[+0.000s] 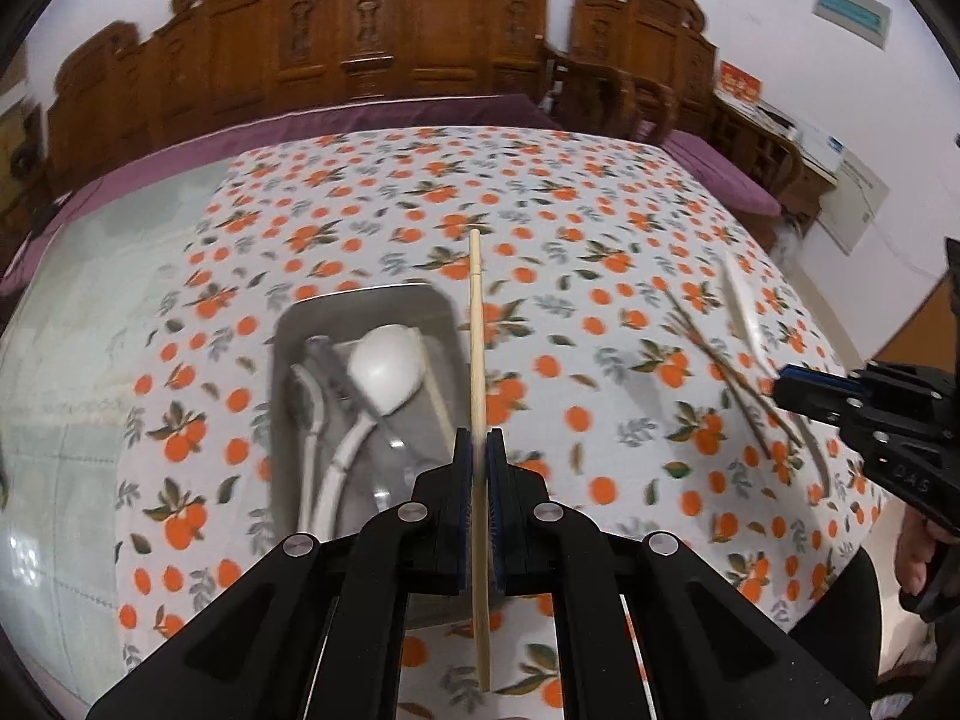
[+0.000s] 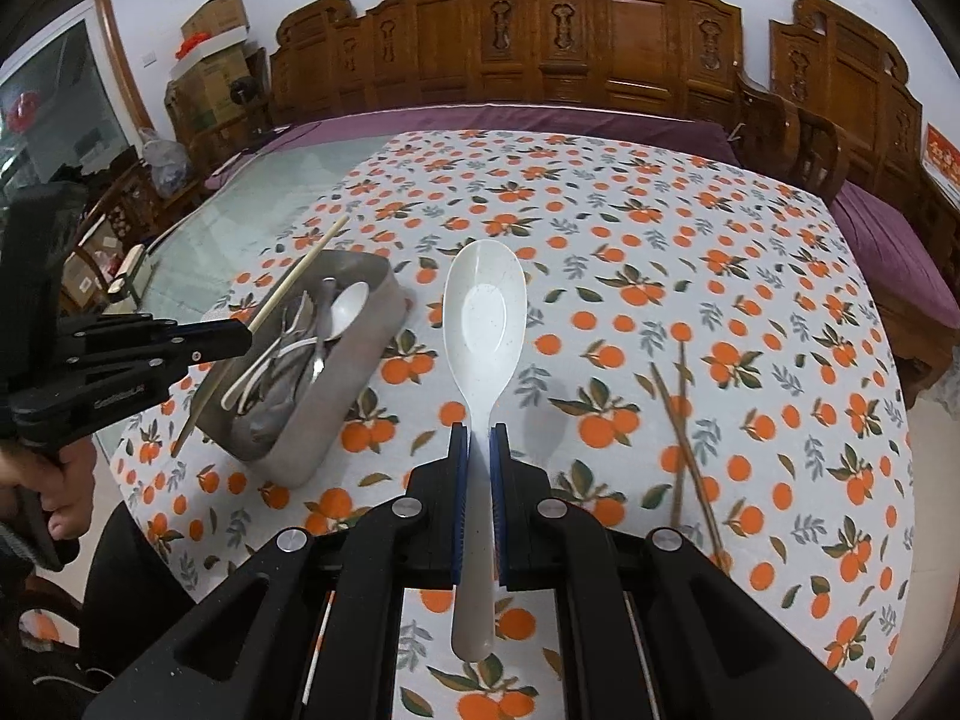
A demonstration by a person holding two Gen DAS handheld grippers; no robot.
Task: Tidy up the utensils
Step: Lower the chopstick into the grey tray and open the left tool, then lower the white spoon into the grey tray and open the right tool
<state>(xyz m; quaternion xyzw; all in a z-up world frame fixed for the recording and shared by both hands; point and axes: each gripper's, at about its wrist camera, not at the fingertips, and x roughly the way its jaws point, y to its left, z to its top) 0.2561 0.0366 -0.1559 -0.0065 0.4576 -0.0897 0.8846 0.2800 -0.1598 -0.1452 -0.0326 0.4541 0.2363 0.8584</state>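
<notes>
My left gripper (image 1: pixel 479 441) is shut on a light wooden chopstick (image 1: pixel 476 324), held just right of a metal tray (image 1: pixel 288 324) that holds a white spoon (image 1: pixel 384 369), other utensils and a chopstick. My right gripper (image 2: pixel 479 435) is shut on a large white spoon (image 2: pixel 485 312), held above the cloth right of the tray (image 2: pixel 360 354). Two dark chopsticks (image 2: pixel 678 414) lie crossed on the cloth to the right. The left gripper (image 2: pixel 240 336) with its chopstick (image 2: pixel 300 270) shows over the tray in the right wrist view; the right gripper (image 1: pixel 786 393) shows in the left wrist view.
The table wears an orange-print cloth (image 2: pixel 660 228); bare glass top (image 1: pixel 90 300) lies to the left. Carved wooden chairs (image 2: pixel 540 42) and purple cushions (image 2: pixel 888 252) stand behind and to the right. The table's front edge is near me.
</notes>
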